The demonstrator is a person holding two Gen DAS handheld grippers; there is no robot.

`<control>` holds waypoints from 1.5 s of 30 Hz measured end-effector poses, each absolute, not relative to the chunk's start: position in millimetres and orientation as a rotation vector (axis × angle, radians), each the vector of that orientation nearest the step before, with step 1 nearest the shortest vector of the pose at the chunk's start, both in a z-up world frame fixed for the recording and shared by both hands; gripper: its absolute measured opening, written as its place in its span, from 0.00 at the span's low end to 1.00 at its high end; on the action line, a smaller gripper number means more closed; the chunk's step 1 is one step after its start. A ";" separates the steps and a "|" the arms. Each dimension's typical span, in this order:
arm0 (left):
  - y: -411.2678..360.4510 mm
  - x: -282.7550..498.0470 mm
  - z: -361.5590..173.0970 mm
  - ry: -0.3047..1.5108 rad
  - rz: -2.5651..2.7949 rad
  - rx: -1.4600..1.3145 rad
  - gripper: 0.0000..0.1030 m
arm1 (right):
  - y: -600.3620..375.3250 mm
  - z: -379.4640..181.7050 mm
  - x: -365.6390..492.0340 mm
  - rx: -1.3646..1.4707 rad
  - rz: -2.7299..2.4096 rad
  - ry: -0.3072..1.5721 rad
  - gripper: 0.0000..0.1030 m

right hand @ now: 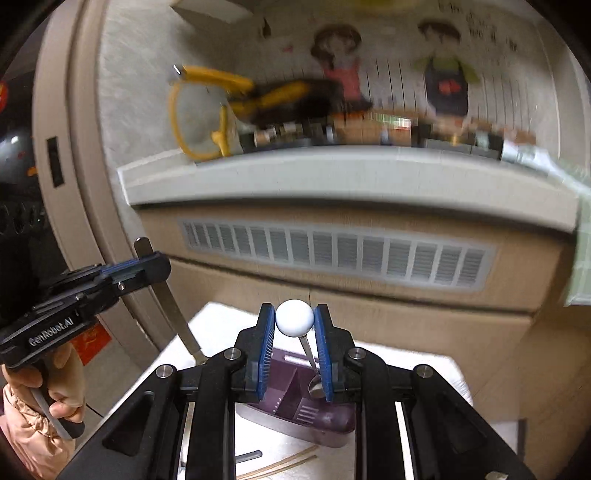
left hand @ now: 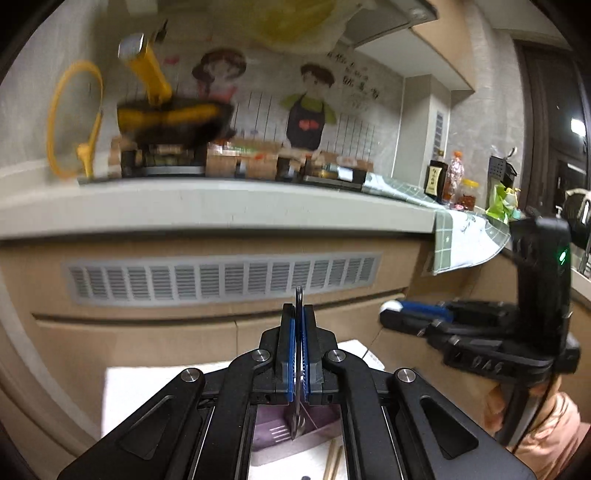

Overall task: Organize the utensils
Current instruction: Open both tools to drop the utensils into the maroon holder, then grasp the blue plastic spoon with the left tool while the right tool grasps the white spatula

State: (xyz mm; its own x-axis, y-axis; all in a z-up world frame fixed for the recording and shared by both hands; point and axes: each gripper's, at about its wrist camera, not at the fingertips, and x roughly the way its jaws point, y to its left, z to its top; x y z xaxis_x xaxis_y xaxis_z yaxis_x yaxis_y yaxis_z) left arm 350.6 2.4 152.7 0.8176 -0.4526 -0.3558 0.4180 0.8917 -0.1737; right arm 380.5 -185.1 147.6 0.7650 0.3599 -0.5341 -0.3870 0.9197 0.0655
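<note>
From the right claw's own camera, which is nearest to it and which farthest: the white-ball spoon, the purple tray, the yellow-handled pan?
1. White-ball spoon: clamped in the right claw.
2. Purple tray: just below, on the white surface.
3. Yellow-handled pan: far back, on the counter.

Kitchen surroundings, both wrist views. A grey countertop (left hand: 221,206) spans the frame, with a long ventilation grille (left hand: 225,277) set in the tan cabinet front (left hand: 147,332) below it. At 10 o'clock in the left view, a yellow-rimmed lid (left hand: 68,118) stands upright beside a blurred dark wok with yellow handle (left hand: 173,118) on the stove. Behind, the wall carries a cartoon decal of two figures (left hand: 310,107). At 3 o'clock, a green checked cloth (left hand: 461,236) drapes over the counter edge, near a dark sauce bottle (left hand: 436,177) and jars (left hand: 467,194). At 12 o'clock, a range hood (left hand: 384,22).
</note>
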 end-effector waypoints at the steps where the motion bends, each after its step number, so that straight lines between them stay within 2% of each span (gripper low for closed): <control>1: 1.2 356.6 145.5 0.411 -0.464 -0.091 0.03 | -184.6 134.3 388.8 -0.053 0.399 0.596 0.19; 8: -7.3 401.8 76.0 0.544 -0.469 -0.131 0.05 | -181.7 58.0 414.5 -0.071 0.407 0.757 0.20; 10: -7.8 408.5 61.2 0.579 -0.478 -0.144 0.07 | -181.0 47.3 413.3 -0.102 0.400 0.768 0.24; 12: -6.1 410.5 52.8 0.597 -0.480 -0.153 0.08 | -179.2 45.1 406.9 -0.139 0.380 0.750 0.38; 16: 1.4 397.9 50.4 0.595 -0.466 -0.152 0.13 | -177.8 52.9 384.6 -0.218 0.343 0.690 0.49; 17: 4.1 392.4 50.8 0.590 -0.459 -0.149 0.20 | -179.9 55.2 381.3 -0.232 0.339 0.680 0.55; 18: 7.3 384.8 51.1 0.585 -0.447 -0.143 0.32 | -179.2 56.9 374.4 -0.247 0.333 0.669 0.67; 19: 11.5 378.1 51.3 0.582 -0.440 -0.139 0.37 | -179.0 57.7 364.6 -0.268 0.324 0.660 0.73; 20: 15.1 369.3 50.6 0.579 -0.430 -0.130 0.45 | -179.0 57.4 359.2 -0.285 0.320 0.658 0.86; 21: 19.0 359.4 49.0 0.577 -0.423 -0.119 0.46 | -177.7 54.9 349.9 -0.312 0.315 0.656 0.93; 23: 24.0 342.7 44.5 0.584 -0.420 -0.095 0.47 | -172.9 47.5 336.0 -0.364 0.299 0.660 0.95; 27: 36.6 306.7 15.3 0.664 -0.411 -0.070 0.57 | -162.3 16.6 304.9 -0.482 0.287 0.715 0.99; 34: 48.2 248.4 -50.4 0.845 -0.396 -0.084 0.57 | -154.6 -31.6 266.0 -0.569 0.333 0.820 0.98; 35: 47.9 239.4 -58.4 0.869 -0.408 -0.084 0.57 | -155.5 -34.7 263.9 -0.557 0.354 0.837 0.95; 37: 43.0 225.9 -69.3 0.903 -0.417 -0.082 0.57 | -162.7 -40.3 262.9 -0.509 0.379 0.890 0.71; 38: 43.6 219.7 -72.4 0.914 -0.410 -0.087 0.57 | -165.9 -41.8 263.4 -0.491 0.379 0.911 0.53; 39: 44.9 212.2 -75.5 0.927 -0.394 -0.103 0.57 | -169.6 -43.7 265.3 -0.468 0.377 0.937 0.41; 41: 47.7 200.8 -79.8 0.953 -0.391 -0.145 0.58 | -175.2 -47.4 265.2 -0.421 0.377 0.977 0.38; 45: 47.5 189.5 -86.1 1.034 -0.458 -0.270 0.58 | -176.9 -51.4 266.5 -0.393 0.394 1.002 0.38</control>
